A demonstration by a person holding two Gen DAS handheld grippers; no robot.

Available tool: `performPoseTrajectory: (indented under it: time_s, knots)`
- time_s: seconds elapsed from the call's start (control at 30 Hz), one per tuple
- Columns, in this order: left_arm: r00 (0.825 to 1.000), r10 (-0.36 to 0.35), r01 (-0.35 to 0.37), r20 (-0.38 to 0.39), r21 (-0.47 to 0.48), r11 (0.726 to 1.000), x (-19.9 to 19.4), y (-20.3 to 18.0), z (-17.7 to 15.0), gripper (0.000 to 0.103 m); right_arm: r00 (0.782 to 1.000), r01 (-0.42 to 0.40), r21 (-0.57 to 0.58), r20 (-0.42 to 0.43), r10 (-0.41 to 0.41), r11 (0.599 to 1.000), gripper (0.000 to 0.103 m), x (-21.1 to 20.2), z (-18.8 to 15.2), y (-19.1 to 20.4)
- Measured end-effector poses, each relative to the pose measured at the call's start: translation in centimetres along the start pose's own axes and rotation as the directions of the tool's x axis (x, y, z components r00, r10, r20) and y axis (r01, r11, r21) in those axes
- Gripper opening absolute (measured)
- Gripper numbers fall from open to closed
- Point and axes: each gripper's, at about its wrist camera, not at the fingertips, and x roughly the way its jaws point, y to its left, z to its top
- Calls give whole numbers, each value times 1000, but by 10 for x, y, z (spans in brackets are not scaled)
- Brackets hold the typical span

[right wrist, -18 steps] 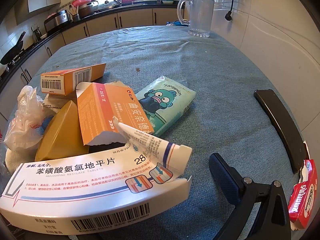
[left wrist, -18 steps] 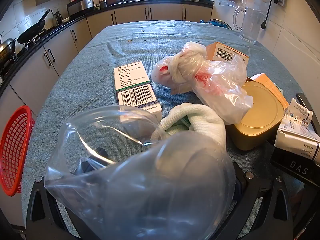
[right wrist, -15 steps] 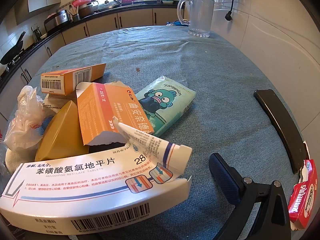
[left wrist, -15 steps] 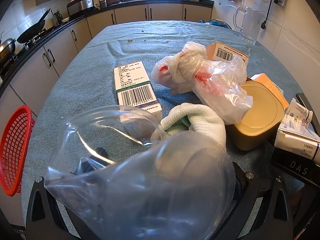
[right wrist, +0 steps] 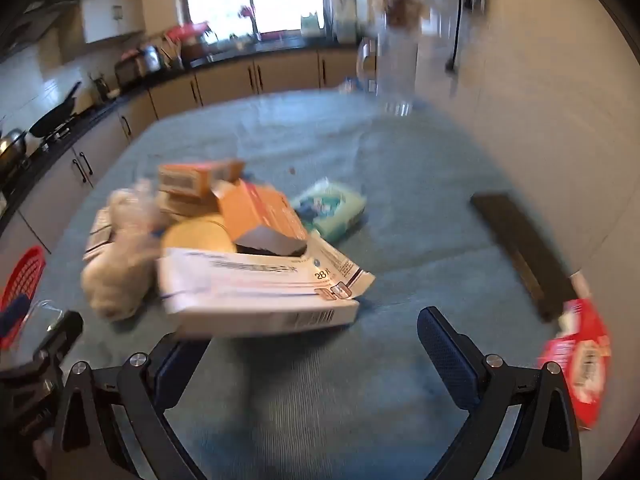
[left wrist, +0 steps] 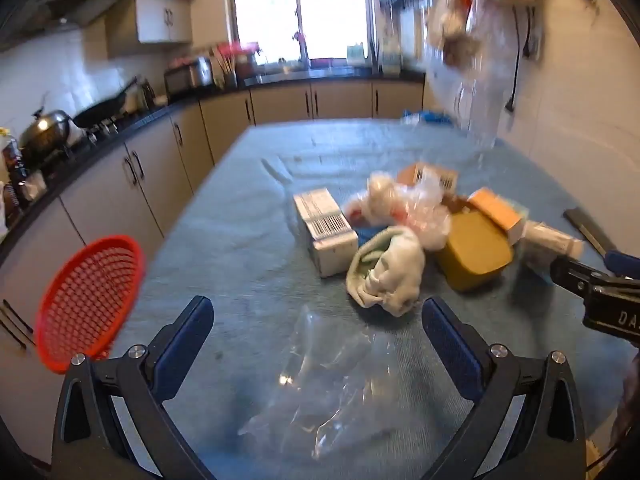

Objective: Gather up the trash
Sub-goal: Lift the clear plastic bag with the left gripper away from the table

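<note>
A heap of trash lies on the blue-grey tablecloth (left wrist: 240, 240): a white barcode box (left wrist: 326, 236), a knotted plastic bag (left wrist: 400, 208), a white cloth (left wrist: 388, 276), a tan tub (left wrist: 472, 252) and orange boxes (right wrist: 256, 208). A crumpled clear bag (left wrist: 324, 384) lies flat between the fingers of my open left gripper (left wrist: 316, 348). My right gripper (right wrist: 316, 352) is open and empty, just behind a large white medicine box (right wrist: 256, 288). It also shows in the left wrist view (left wrist: 592, 284) at the right.
A red mesh basket (left wrist: 88, 304) hangs past the table's left edge. A green tissue pack (right wrist: 332, 208), a black flat bar (right wrist: 520, 248) and a red packet (right wrist: 580, 360) lie at the right. A clear jug (right wrist: 396, 68) stands far back. Kitchen counters line the left and back.
Both grippers have pulled back and risen, and the views are blurred with motion. The clear bag that filled the left view now lies flat on the cloth between the left fingers.
</note>
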Motion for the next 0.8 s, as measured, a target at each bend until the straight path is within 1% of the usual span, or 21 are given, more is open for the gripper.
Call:
performPoseTrajectory:
  time_s: [0.07, 0.13, 0.17, 0.2, 0.23, 0.3, 0.33, 0.37, 0.4, 0.43, 0.53, 0.63, 0.7, 0.77, 0.8]
  knots:
    - [998, 19, -18, 64, -11, 1000, -28, 7, -8, 103, 995, 29, -19, 101, -27, 999, 103, -30, -7, 7]
    - [993, 28, -26, 115, -21, 999, -49, 12, -15, 103, 974, 62, -25, 219, -55, 998, 103, -66, -19, 13]
    - [988, 34, -31, 148, -24, 999, -63, 16, -21, 103, 963, 65, -25, 264, -56, 998, 103, -79, -23, 14]
    - [983, 49, -44, 177, -30, 999, -76, 19, -28, 103, 957, 60, -24, 286, -51, 998, 103, -88, -25, 15]
    - [980, 55, -50, 189, -32, 998, -81, 18, -27, 103, 953, 40, -22, 300, -31, 999, 103, -97, -30, 16]
    - [972, 70, -64, 225, -34, 997, -96, 18, -36, 103, 956, -3, -29, 294, 11, 1000, 103, -104, -31, 20]
    - [967, 88, -83, 238, -31, 996, -104, 17, -41, 103, 956, -16, -30, 292, 24, 999, 103, -105, -33, 21]
    - [964, 96, -91, 247, -30, 995, -108, 16, -43, 103, 951, -40, -32, 307, 48, 999, 103, -114, -39, 23]
    - [957, 108, -102, 267, -36, 994, -118, 19, -50, 103, 942, -54, -38, 328, 63, 998, 103, -124, -44, 25]
    - [956, 116, -110, 271, -36, 993, -116, 15, -50, 103, 935, -57, -48, 348, 70, 997, 103, -134, -48, 29]
    - [948, 131, -122, 291, -50, 991, -133, 20, -59, 103, 923, -54, -76, 376, 79, 996, 103, -147, -53, 33]
    - [941, 142, -131, 307, -56, 990, -144, 25, -65, 103, 917, -76, -76, 386, 100, 994, 103, -154, -56, 34]
    - [935, 153, -144, 318, -52, 988, -146, 26, -69, 103, 916, -78, -81, 387, 104, 994, 103, -153, -57, 38]
    - [936, 167, -158, 309, -54, 986, -143, 25, -70, 103, 921, -77, -88, 376, 104, 993, 103, -149, -59, 42]
    - [939, 163, -151, 302, -62, 987, -141, 28, -71, 103, 924, -64, -92, 371, 94, 994, 103, -147, -60, 44]
